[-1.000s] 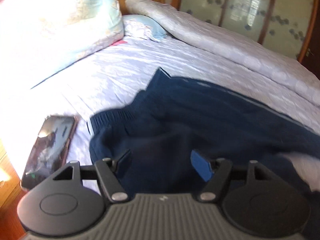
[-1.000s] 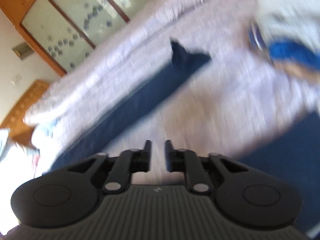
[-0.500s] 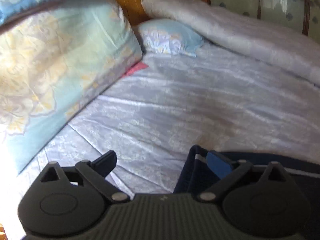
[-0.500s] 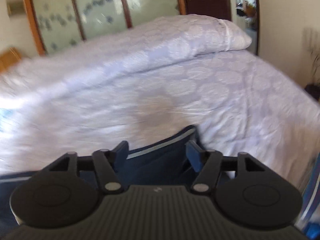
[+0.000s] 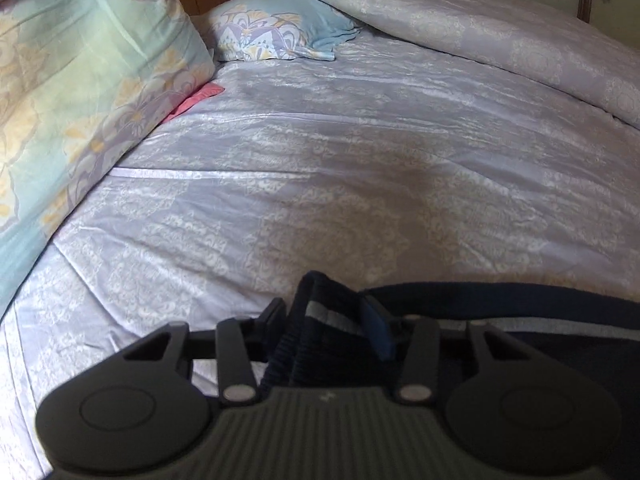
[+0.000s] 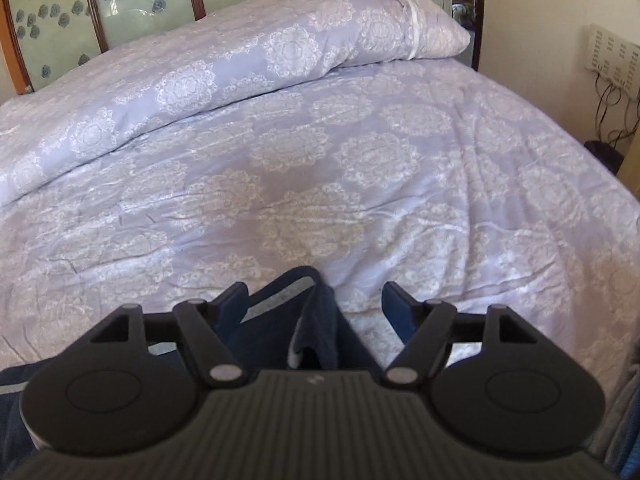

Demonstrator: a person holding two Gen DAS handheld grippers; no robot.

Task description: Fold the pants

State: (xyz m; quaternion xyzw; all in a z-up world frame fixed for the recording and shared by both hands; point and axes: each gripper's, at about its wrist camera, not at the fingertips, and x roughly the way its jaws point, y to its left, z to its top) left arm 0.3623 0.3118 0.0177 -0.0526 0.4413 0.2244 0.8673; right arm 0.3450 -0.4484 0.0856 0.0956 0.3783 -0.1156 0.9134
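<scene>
Lying on the bed (image 6: 360, 152), the pants (image 5: 540, 312) poke up at 12 o'clock between the open fingers of both the left gripper (image 5: 326, 316) and right gripper (image 6: 316, 300), neither clamping them.

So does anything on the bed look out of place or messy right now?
A pink item pokes out from under the big floral pillow, looking tucked away. The bedsheet is wrinkled, and the quilt is bunched along the far side. Otherwise nothing stands out.
</scene>
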